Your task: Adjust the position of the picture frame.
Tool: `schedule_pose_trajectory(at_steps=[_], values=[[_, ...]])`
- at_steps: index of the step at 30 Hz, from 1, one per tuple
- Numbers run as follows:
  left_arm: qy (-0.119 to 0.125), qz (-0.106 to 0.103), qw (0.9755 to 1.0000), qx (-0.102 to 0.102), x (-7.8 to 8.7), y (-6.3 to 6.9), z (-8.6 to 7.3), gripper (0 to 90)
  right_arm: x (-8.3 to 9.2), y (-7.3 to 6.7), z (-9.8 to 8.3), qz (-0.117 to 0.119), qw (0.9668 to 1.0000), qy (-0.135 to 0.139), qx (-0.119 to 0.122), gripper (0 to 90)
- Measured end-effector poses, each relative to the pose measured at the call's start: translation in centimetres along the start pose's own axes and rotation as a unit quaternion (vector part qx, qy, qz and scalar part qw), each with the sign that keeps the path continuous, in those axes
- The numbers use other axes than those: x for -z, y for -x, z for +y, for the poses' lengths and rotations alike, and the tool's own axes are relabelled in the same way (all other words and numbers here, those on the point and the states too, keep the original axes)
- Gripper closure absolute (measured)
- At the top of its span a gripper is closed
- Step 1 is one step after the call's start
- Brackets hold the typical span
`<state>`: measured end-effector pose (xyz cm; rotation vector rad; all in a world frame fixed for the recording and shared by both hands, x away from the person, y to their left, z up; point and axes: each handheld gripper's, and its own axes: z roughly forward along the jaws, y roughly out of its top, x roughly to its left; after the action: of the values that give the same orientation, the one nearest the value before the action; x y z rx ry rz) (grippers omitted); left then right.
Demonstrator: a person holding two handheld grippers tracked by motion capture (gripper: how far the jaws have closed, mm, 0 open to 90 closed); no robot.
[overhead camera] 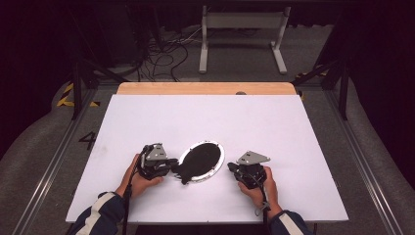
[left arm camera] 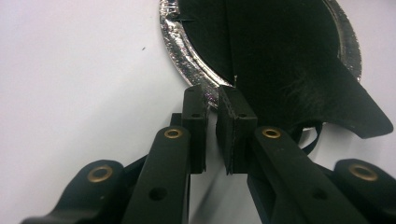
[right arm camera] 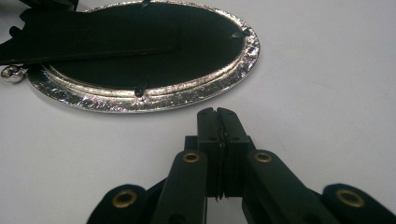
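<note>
Low in the middle of the high view, an oval silver-rimmed frame (overhead camera: 201,161) lies flat on the white bench (overhead camera: 274,127), its black backing facing up, with a black stand flap (left arm camera: 327,93) jutting over its lower left edge. Left tongs (overhead camera: 172,166) sit at that lower left end; in the left gripper view a narrow gap shows between the pads (left arm camera: 233,130), with the silver rim (left arm camera: 187,60) at their tips, so nothing is gripped. Right tongs (overhead camera: 231,168) rest just right of the frame, pressed fully together and empty, apart from the rim
</note>
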<state>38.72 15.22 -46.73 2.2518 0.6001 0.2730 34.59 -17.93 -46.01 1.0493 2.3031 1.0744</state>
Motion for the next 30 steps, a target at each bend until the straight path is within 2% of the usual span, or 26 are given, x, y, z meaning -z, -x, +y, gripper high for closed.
schedule_pose_trajectory(at_steps=[3, 8, 10, 13, 16, 21, 22, 25, 30], values=[[-0.001, -0.007, 1.0, 0.005, -0.2, 0.5, 0.2, 83.5, 0.0, 0.1, -0.1, -0.001, 1.0, -0.003, 0.001, 89.0], [-0.007, -0.023, 0.9996, -0.016, -0.9, 2.0, 1.1, 82.6, 0.1, 0.3, -0.2, 0.008, 0.9999, -0.005, -0.004, 88.7], [-0.012, -0.019, 0.9995, -0.023, -1.1, 2.5, 1.4, 82.6, 0.1, 0.2, -0.2, 0.012, 0.9999, -0.009, 0.0, 88.7], [-0.014, -0.02, 0.9994, -0.023, -1.4, 3.0, 1.8, 83.2, 0.2, 0.1, -0.1, 0.011, 0.9998, -0.013, 0.007, 88.7], [-0.01, -0.03, 0.9993, -0.018, -1.8, 3.4, 2.1, 84.8, 0.3, 0.1, -0.3, 0.015, 0.9998, -0.016, 0.002, 88.7], [-0.009, -0.043, 0.9985, -0.032, -2.6, 4.6, 2.8, 85.6, 0.7, 0.1, -0.6, 0.018, 0.9996, -0.023, 0.005, 88.5], [-0.012, -0.041, 0.9982, -0.041, -2.6, 4.7, 2.9, 86.2, 0.8, 0.1, -0.6, 0.017, 0.9996, -0.023, 0.004, 88.5], [-0.009, -0.045, 0.9983, -0.034, -2.8, 4.9, 3.1, 86.4, 0.8, 0.4, -0.7, 0.012, 0.9996, -0.024, 0.0, 88.8], [-0.008, -0.047, 0.9981, -0.038, -3.1, 5.2, 3.3, 86.9, 0.8, 0.7, -0.7, 0.001, 0.9997, -0.022, -0.013, 89.6]])
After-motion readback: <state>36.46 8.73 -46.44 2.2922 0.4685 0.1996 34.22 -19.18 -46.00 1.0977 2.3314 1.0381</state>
